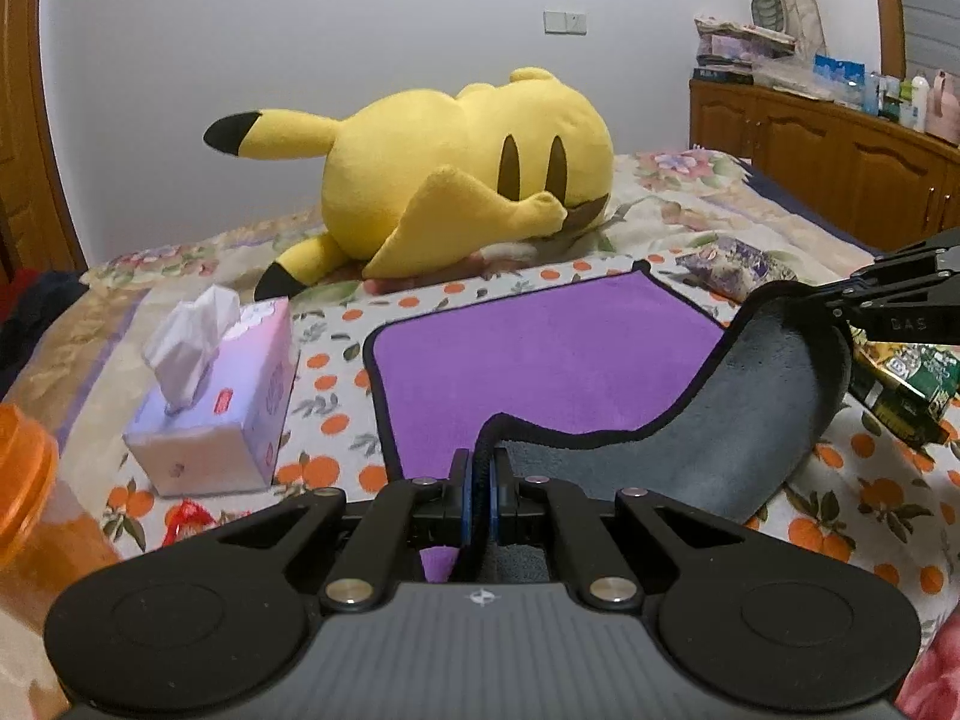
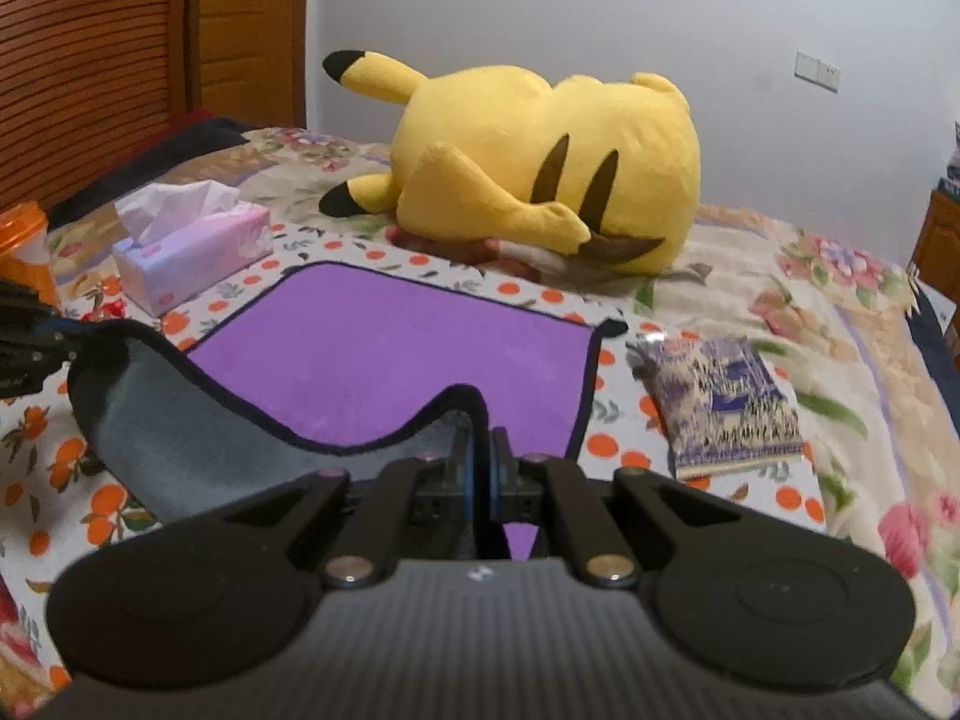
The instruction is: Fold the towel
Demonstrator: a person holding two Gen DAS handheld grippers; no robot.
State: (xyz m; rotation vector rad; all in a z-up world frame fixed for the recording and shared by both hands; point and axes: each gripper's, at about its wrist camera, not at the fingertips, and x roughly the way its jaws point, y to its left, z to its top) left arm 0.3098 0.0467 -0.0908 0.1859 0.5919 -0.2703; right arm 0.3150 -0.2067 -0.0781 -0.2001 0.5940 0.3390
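Both claws are clenching the near edge of one towel (image 1: 540, 354): the left claw (image 1: 482, 480) is pinching the black-trimmed hem at 6 o'clock in its own view, and the right claw (image 2: 480, 468) is gripping the hem likewise at 6 o'clock in its view. One towel is lying on the bed (image 1: 840, 516), purple face up, its near edge lifting so the grey underside is showing between the two claws. One yellow plush toy (image 1: 456, 180) is resting at 12 o'clock beyond the towel. One tissue box (image 1: 222, 402) is sitting at 9 o'clock, its red label too small to read. One purple patterned packet (image 2: 726, 402) is lying at 3 o'clock. One orange container (image 2: 24, 246) is standing at the left edge.
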